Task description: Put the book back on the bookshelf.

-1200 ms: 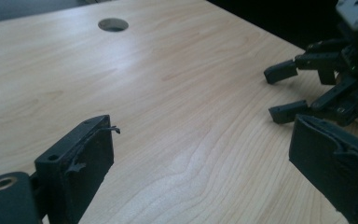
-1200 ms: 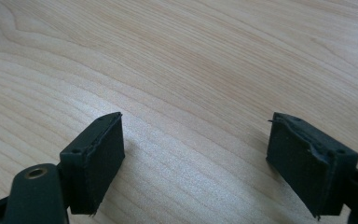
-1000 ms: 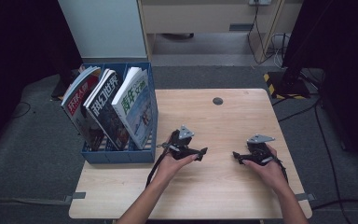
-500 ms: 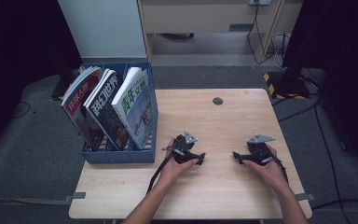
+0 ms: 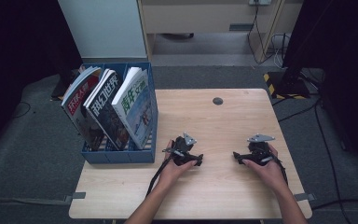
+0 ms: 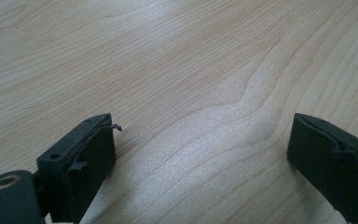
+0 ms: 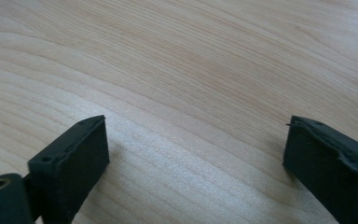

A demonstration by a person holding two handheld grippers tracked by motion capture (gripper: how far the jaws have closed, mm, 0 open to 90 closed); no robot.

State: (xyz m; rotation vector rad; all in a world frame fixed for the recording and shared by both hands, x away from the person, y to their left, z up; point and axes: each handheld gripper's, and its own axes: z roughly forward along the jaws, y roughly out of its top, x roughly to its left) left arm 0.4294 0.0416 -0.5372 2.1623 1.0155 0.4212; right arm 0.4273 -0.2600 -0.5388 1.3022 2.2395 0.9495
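I hold the left black two-jaw gripper [image 5: 198, 160] and the right black two-jaw gripper [image 5: 235, 155] low over the bare pale wooden table [image 5: 223, 121], both spread wide with nothing between; the right's jaws have just been opening. The blue file box [image 5: 121, 156] of upright magazines [image 5: 133, 105] stands at the table's left edge, near the left gripper.

An office-like recording room is showing here: a pale wooden tabletop [image 5: 223, 116] is standing on grey carpet [image 5: 37, 140], a blue magazine file box [image 5: 121, 154] is sitting at its left edge, and cables [image 5: 270, 42] are trailing beside a beige cabinet [image 5: 205, 16].
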